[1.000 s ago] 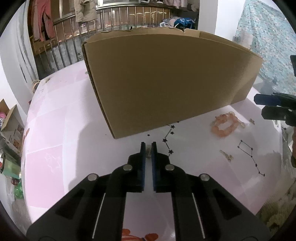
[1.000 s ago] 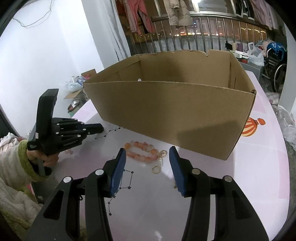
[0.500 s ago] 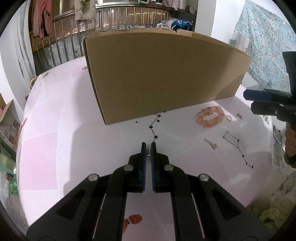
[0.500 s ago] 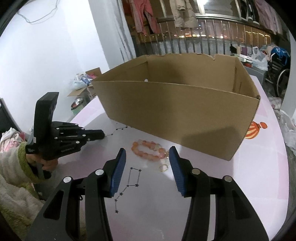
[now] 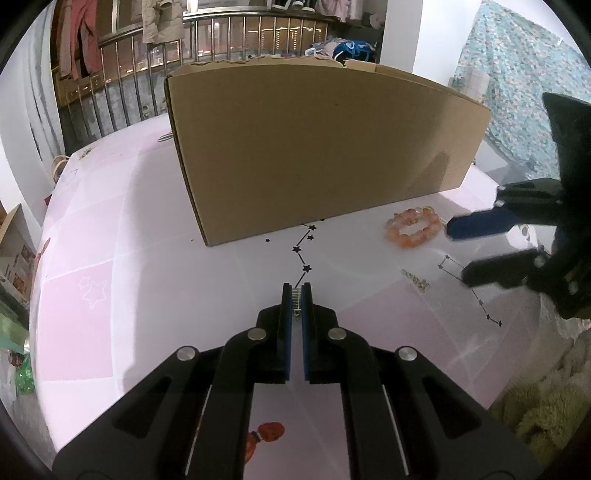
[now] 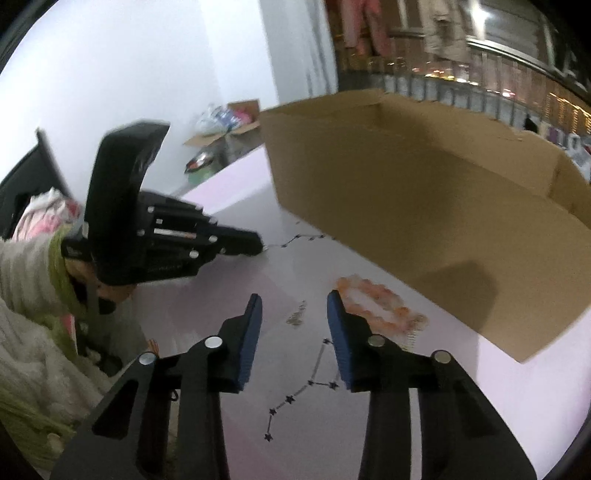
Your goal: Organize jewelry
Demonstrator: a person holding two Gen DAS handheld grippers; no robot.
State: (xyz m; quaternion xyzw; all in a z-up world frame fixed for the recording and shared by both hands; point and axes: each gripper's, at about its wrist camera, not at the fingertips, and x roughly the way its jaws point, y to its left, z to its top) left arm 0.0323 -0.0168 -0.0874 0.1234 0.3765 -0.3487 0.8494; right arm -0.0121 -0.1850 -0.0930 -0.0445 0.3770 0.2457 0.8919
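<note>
Since a second ago the right gripper (image 6: 294, 301) has swung left, jaws apart, over a small gold chain earring (image 6: 296, 316). Ahead of the left gripper (image 5: 296, 295), clamped on a small silver spring-shaped earring (image 5: 296, 300), the brown cardboard box (image 5: 314, 147) waits; the orange beaded bracelet (image 5: 413, 226) is unpacked too

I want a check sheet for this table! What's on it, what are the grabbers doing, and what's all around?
Surface: pink tablecloth with star patterns.
Job's things: orange bead bracelet and small chain lying beside the cardboard box; tiny spring-like piece pinched.
Clutter: nothing seen on the table.
Grippers: left hand-held gripper shut on the piece; right hand-held gripper open over the chain.
Cables: nothing seen.
Surroundings: metal railing, hanging clothes.
</note>
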